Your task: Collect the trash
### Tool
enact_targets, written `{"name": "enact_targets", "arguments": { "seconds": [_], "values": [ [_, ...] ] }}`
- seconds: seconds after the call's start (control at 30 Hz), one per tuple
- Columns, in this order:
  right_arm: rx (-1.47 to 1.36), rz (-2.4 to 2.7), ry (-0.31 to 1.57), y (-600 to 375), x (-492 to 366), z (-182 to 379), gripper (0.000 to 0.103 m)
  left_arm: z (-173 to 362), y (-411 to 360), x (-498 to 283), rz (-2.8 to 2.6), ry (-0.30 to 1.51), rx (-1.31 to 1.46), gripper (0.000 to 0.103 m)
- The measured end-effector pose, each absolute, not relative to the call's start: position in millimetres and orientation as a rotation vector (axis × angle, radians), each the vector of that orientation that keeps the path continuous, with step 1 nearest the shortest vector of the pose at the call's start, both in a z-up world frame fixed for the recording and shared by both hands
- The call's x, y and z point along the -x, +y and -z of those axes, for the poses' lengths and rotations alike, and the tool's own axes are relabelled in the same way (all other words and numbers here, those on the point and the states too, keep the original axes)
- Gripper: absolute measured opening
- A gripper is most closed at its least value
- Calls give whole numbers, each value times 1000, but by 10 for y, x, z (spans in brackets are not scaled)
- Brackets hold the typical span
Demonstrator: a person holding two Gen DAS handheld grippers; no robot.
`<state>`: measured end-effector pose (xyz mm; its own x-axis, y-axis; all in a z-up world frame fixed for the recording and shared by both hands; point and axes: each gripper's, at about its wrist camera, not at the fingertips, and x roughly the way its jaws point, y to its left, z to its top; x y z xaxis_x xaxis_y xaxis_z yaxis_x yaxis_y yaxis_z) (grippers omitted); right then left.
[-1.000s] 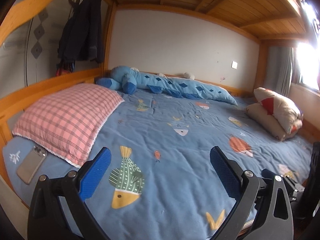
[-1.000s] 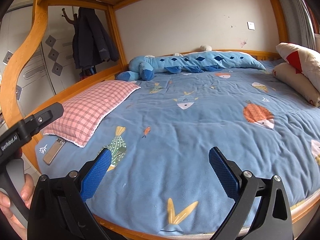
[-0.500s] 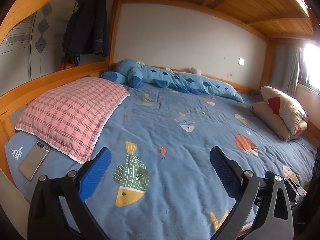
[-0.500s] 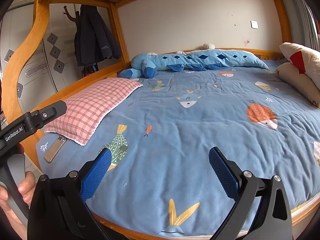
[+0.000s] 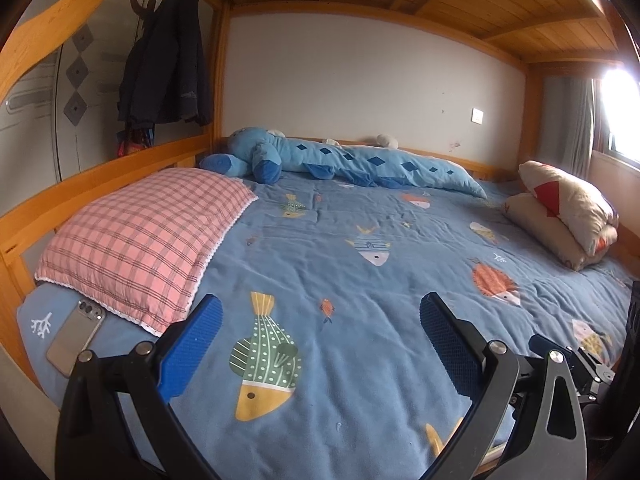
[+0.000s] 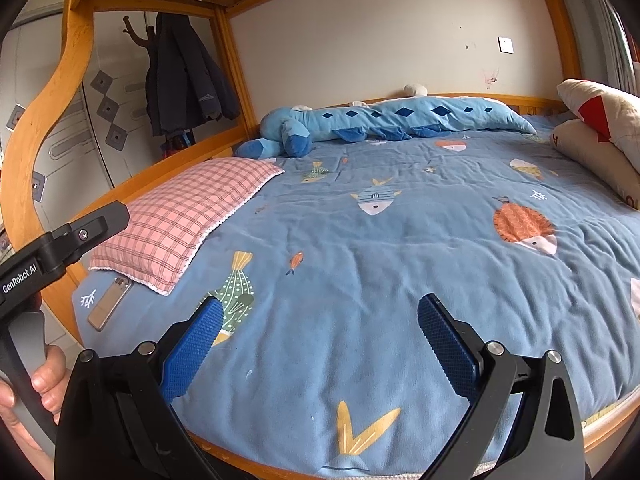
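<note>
No trash shows in either view. My left gripper (image 5: 320, 328) is open and empty, held above the near edge of a bed with a blue fish-print cover (image 5: 360, 280). My right gripper (image 6: 320, 328) is also open and empty, above the same bed cover (image 6: 380, 260) near its front edge. The left gripper's black body (image 6: 60, 248) and the hand holding it show at the left of the right wrist view. The right gripper's tips (image 5: 568, 360) show at the lower right of the left wrist view.
A pink checked pillow (image 5: 140, 236) lies at the left, with a phone (image 5: 74, 336) beside it near the bed corner. A long blue plush (image 5: 348, 160) lies along the back wall. Folded cream bedding (image 5: 568, 212) sits at the right. Wooden bunk frame (image 6: 52, 100) and hanging coats (image 6: 184, 76) stand at the left.
Both grippers have moved slightly forward and up over the bed; the view has tilted a little. Both stay open and empty.
</note>
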<state>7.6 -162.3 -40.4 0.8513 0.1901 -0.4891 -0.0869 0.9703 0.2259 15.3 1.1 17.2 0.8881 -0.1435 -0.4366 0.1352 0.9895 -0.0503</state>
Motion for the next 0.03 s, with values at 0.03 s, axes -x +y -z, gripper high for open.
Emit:
{"name": "enact_targets", "arguments": {
  "seconds": [0.03],
  "values": [
    [-199, -147, 534, -1623, -76, 404, 94, -179, 4, -150, 139, 453, 13, 99]
  ]
}}
